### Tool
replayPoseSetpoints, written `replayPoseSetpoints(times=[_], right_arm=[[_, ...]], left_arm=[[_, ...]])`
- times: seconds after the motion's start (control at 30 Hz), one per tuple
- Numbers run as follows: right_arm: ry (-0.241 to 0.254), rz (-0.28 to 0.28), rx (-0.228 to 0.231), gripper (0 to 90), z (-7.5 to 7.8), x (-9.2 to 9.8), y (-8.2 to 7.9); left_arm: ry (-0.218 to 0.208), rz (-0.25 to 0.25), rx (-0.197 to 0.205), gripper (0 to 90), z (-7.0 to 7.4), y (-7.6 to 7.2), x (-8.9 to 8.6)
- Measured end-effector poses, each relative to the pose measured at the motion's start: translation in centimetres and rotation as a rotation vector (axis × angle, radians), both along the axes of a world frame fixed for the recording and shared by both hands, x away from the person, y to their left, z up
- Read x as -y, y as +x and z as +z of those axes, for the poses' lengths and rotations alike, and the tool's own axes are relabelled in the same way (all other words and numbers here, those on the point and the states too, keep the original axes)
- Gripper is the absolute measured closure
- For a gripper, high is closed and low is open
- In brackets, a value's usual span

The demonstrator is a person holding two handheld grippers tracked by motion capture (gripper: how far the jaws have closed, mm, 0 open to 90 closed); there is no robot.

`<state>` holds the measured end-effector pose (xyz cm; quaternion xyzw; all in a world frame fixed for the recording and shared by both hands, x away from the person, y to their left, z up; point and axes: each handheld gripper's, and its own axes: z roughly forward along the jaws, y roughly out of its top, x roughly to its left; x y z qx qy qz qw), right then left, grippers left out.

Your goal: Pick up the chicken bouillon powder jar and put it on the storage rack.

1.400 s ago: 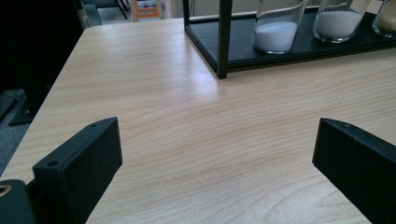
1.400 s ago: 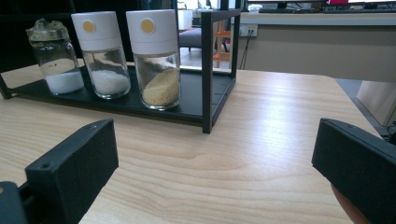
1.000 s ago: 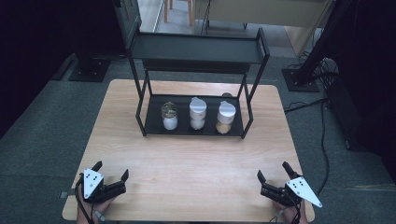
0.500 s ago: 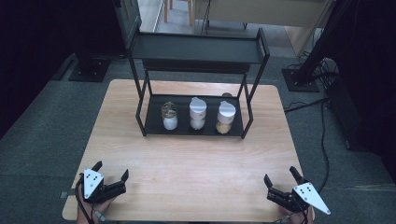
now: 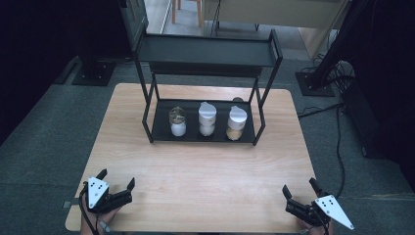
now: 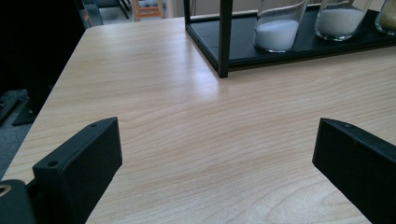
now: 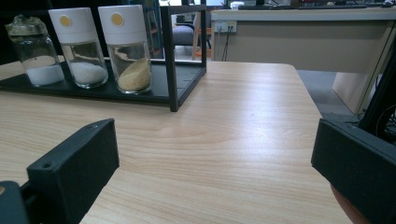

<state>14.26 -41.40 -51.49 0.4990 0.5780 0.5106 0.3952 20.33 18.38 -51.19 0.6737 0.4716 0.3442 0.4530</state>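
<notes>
**Both grippers wide open, jars well ahead on the rack**

Left black two-jaw gripper (image 5: 116,180) at the near left corner of the pale wooden table (image 5: 205,171), jaws spread wide, nothing between them but bare wood. Right black two-jaw gripper (image 5: 299,187) at the near right corner, jaws equally far apart, likewise holding nothing.

Well ahead of both, between them and nearer the far edge: a black metal two-tier rack (image 5: 205,51), with three clear glass jars in a row on its lower tray.

- Ahead and slightly right of the left gripper: clear glass jar of white powder (image 5: 177,122), about a third full, apparently topped by a crumpled clear cover rather than a cap, though hard to tell at this distance.
- Just beside it, in the middle: clear glass jar of white grains with a white cap (image 5: 207,119), a small yellow dot on the cap in the right gripper view.
- Ahead and left of the right gripper: clear glass jar of tan grains with a white cap (image 5: 237,124), same yellow dot, contents heaped on a slant.

All three upright, close together.
</notes>
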Motion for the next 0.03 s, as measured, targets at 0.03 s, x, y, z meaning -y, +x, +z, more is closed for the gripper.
replayPoseSetpoints(times=[0.03], right_arm=[[0.004,0.000,0.000,0.2,-0.01,0.02,-0.02]], left_arm=[[-0.001,0.000,-0.001,1.4,0.00,0.01,0.00]])
